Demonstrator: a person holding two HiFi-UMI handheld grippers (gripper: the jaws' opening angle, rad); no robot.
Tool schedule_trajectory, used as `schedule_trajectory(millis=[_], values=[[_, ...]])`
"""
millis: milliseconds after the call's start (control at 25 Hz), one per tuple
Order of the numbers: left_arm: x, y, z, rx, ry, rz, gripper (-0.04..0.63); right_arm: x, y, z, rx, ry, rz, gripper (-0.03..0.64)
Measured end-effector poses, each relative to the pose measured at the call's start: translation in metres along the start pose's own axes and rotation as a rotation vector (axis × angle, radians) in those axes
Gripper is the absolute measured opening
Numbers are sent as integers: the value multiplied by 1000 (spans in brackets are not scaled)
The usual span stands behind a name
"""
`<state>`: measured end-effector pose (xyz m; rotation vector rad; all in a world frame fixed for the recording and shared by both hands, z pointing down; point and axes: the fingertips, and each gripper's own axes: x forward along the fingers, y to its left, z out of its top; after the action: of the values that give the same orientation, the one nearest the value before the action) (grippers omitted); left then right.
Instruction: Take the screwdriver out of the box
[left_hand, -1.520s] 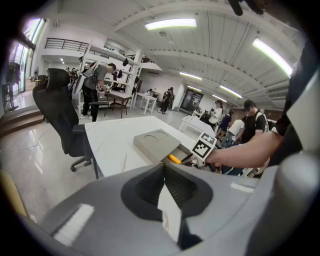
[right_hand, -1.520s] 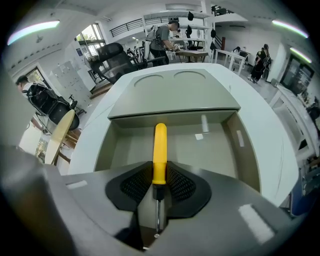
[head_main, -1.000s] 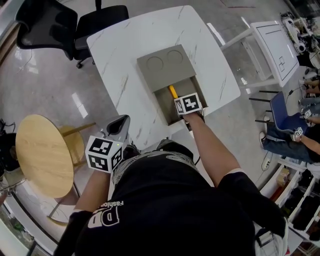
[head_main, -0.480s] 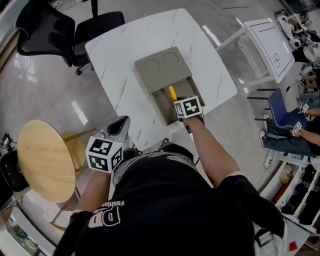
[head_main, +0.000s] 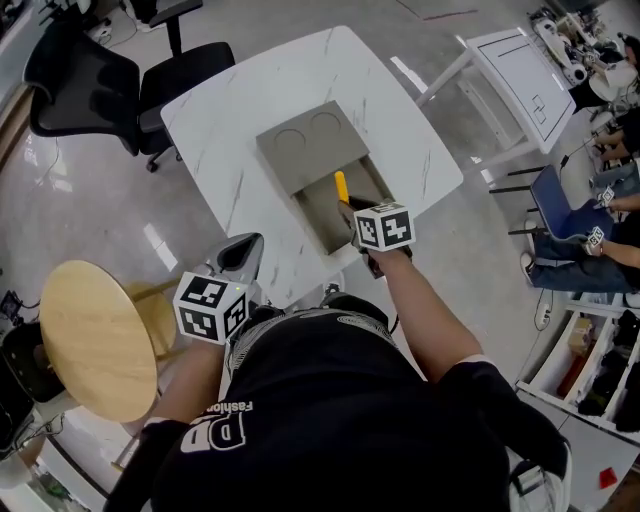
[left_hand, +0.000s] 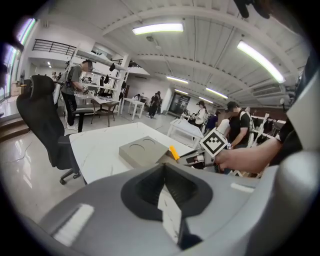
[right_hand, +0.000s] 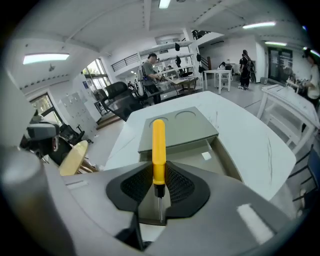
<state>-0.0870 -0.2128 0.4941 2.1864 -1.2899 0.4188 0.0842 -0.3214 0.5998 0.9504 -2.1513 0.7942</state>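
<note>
A grey box (head_main: 305, 150) lies on the white marble table (head_main: 240, 100) with its drawer (head_main: 322, 212) pulled out toward me. My right gripper (head_main: 349, 208) is shut on a yellow-handled screwdriver (head_main: 341, 186) and holds it over the open drawer. In the right gripper view the yellow handle (right_hand: 158, 150) sticks out ahead between the pads, its metal shaft pointing back, with the box (right_hand: 180, 127) beyond. My left gripper (head_main: 238, 250) hangs off the table's near edge, close to my body, jaws together on nothing. From there it sees the box (left_hand: 142, 151) and screwdriver (left_hand: 173, 152).
Two black office chairs (head_main: 90, 75) stand at the table's far left. A round wooden table (head_main: 85, 340) is at my left. A white table (head_main: 530, 80) stands to the right, with seated people (head_main: 600, 250) beyond it.
The right gripper with the screwdriver has shifted a little right and toward me relative to the box. The left gripper has stayed where it was.
</note>
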Motion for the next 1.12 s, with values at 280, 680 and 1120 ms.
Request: schedule_trajectory(millis=[280,680,1120], values=[[14,-15,17,47,-7,-38,58,-51,26,34,48,-196,93,77],[23,-25,39,81,-38,-63,58,-122,57,58,79,-413,167,77],[21,-38,46,108,-57,-93,58,-159,70,55,46,-530,153,77]])
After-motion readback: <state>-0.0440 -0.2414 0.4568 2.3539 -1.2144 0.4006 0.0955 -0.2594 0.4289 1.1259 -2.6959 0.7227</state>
